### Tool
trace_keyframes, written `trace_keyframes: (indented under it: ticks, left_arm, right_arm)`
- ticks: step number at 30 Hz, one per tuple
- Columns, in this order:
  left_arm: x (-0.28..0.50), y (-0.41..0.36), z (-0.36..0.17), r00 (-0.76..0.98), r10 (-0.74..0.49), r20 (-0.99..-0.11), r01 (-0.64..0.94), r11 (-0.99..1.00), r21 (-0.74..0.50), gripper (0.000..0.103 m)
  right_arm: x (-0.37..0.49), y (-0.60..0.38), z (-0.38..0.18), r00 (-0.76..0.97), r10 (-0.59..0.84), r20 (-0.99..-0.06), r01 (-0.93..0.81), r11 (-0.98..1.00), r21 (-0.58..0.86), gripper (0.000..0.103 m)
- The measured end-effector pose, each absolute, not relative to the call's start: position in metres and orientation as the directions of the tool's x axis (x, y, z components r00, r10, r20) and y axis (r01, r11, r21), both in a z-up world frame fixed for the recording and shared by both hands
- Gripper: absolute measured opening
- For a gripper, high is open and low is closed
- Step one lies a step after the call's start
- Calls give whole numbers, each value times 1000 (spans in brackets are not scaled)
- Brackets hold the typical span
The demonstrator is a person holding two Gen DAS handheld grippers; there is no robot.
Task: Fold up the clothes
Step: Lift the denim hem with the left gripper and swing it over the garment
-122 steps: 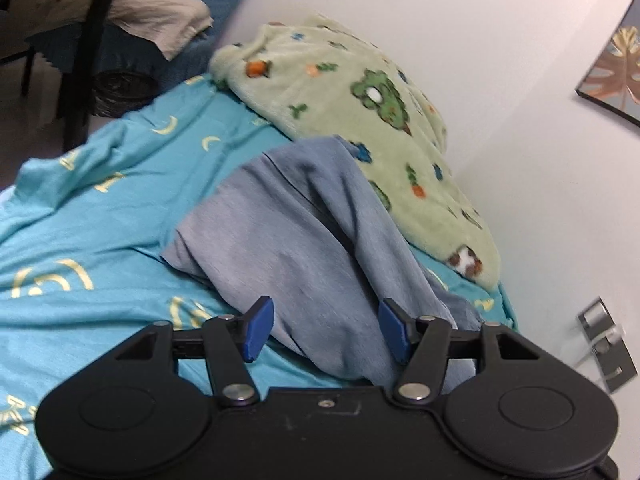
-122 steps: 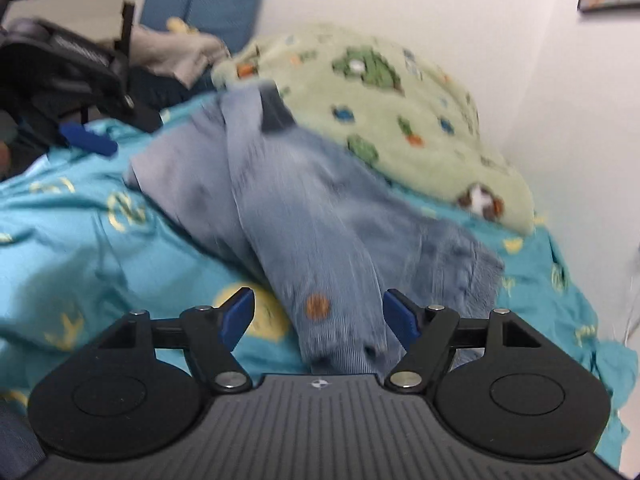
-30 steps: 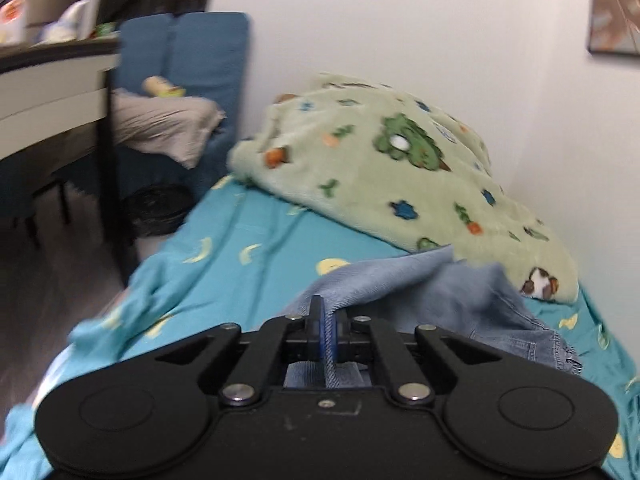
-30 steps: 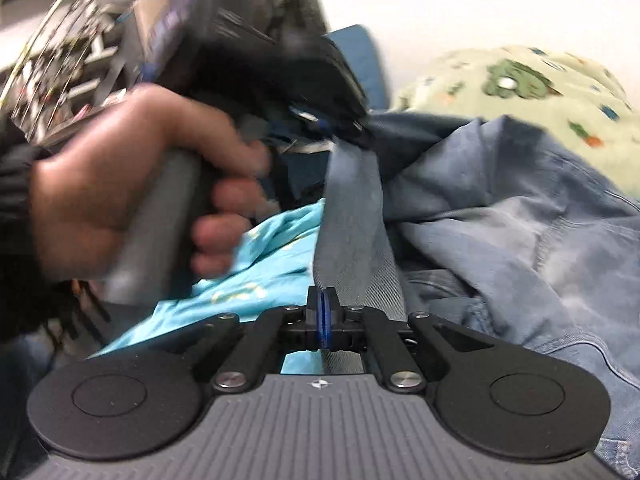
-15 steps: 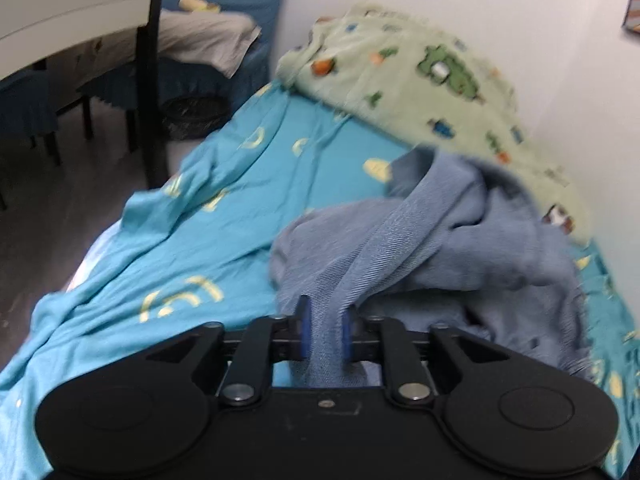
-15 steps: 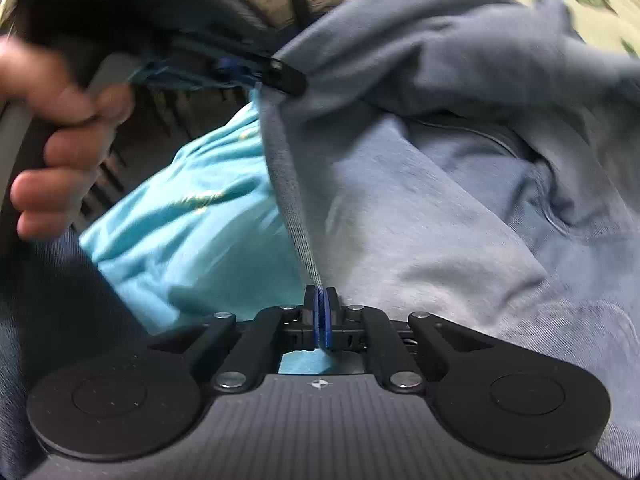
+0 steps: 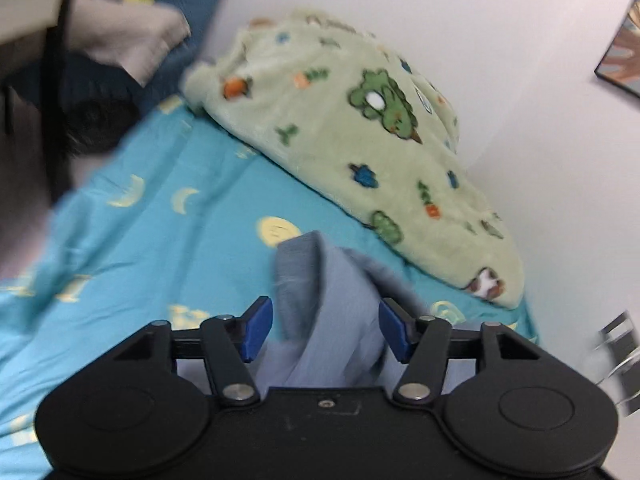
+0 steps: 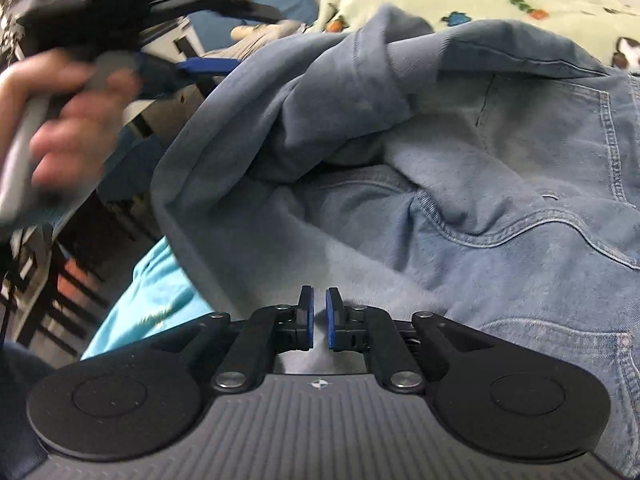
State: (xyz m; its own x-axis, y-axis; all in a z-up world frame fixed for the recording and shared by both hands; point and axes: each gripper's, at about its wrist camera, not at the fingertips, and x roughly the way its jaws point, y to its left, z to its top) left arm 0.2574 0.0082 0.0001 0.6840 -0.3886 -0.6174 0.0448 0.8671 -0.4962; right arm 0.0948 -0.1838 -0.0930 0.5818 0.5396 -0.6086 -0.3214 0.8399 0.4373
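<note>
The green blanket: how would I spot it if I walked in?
Find the bed with the turquoise sheet of yellow moons. Against the white wall lies the green blanket, fluffy and printed with cartoon animals and carrots, unlike the plain blue denim jeans nearby.

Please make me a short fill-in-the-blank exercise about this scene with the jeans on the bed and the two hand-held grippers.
1. The left hand-held gripper has its jaws wide ____.
2. The denim jeans lie on a ____ bedsheet printed with yellow moons.
3. Behind the jeans, by the white wall, lies a ____ fleece blanket with cartoon prints.
4. The blue pads of the right hand-held gripper stand ____ apart.

Missing words: open; turquoise; green; slightly
</note>
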Motion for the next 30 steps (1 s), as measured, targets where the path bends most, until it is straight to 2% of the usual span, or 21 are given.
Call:
trace_keyframes:
  ticks: [3,6,8,9,10,13,17,23,27,30]
  left_arm:
    - [306,13,-26,573,-461,-678,-55,803,-593,52]
    - [338,10,-44,508,-487,-710,-92,789,-607,47]
    - [349,2,-49,494,-485,-721,-80,801,-593,32]
    - [351,-2,-49,500,-477,-723,-70,810,-582,14]
    - [349,-4,-45,527,-461,-714,-54,820,-570,2]
    - [335,0,-25,615,-451,-647,-10,816,-577,1]
    - [299,25,6,674,-422,-606,-19,810,-586,1]
    - [227,97,42,786,-338,-518,-79,775,-626,1]
    - [174,160,57,869,-226,-441,-157,719,-677,1]
    - [131,217,62,917,-68,-393,-248,675,-695,1]
  right_arm:
    - [103,-186,-95,586,542,-603,-301,836,459,10]
    - [111,-187,-100,582,548,-602,-291,831,475,10]
    - [116,-186,-105,574,549,-607,-290,830,477,10]
    - [119,-186,-108,572,553,-605,-292,827,479,10]
    - [121,-185,-109,570,557,-604,-295,825,483,10]
    - [125,-185,-114,567,559,-605,-293,823,487,10]
    - [123,-185,-110,586,545,-600,-292,832,471,10]
    - [112,-186,-97,636,511,-579,-301,855,424,10]
    - [103,-186,-92,655,490,-576,-307,868,389,10]
    - [100,-183,-93,657,464,-594,-307,884,352,10]
